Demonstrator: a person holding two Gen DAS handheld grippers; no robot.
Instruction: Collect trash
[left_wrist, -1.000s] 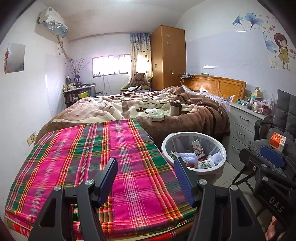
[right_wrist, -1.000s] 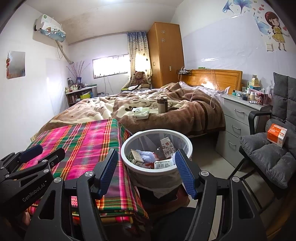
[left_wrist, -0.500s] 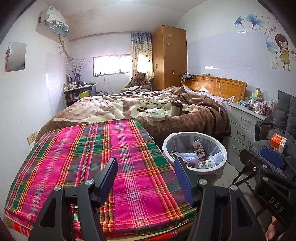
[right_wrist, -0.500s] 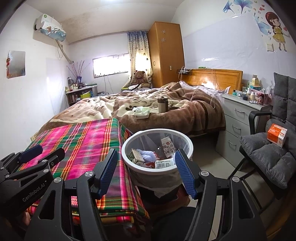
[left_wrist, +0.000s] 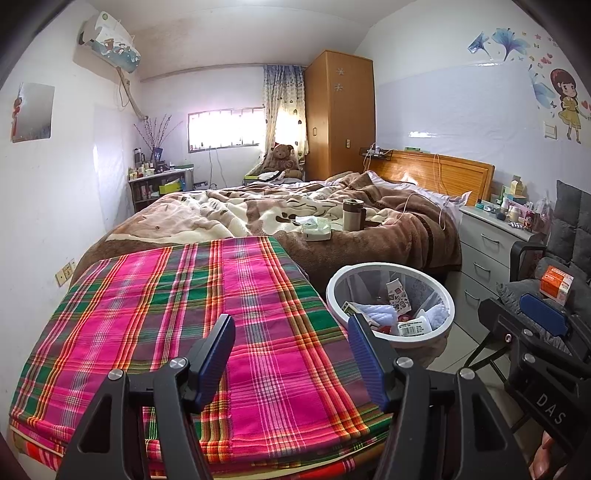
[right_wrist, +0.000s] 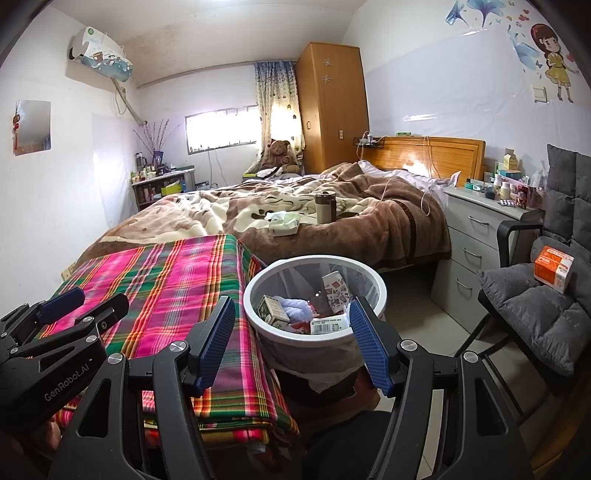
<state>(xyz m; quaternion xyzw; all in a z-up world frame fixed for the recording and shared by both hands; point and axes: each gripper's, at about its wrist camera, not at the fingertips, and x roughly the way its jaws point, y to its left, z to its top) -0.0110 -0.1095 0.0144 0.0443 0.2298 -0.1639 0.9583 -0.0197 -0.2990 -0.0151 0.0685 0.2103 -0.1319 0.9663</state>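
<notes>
A white-rimmed trash bin (left_wrist: 384, 265) (right_wrist: 317, 257) with a clear liner stands between the plaid-covered surface and the bed. It holds small cartons, a wrapper and white tissue. My left gripper (left_wrist: 290, 325) hovers open over the plaid cloth (left_wrist: 192, 302), nothing between its blue pads; it also shows at the left of the right wrist view (right_wrist: 88, 304). My right gripper (right_wrist: 291, 310) stands open just in front of the bin's near rim, empty. On the bed lie a crumpled tissue pack (right_wrist: 283, 223) and a brown mug (right_wrist: 325, 208). An orange box (right_wrist: 553, 268) rests on the chair cushion.
The bed with a brown blanket (left_wrist: 388, 243) fills the middle of the room. Grey drawers (right_wrist: 476, 236) with small bottles on top stand at the right, next to a black chair with a grey cushion (right_wrist: 535, 317). Tiled floor (right_wrist: 417, 295) shows between bin and drawers.
</notes>
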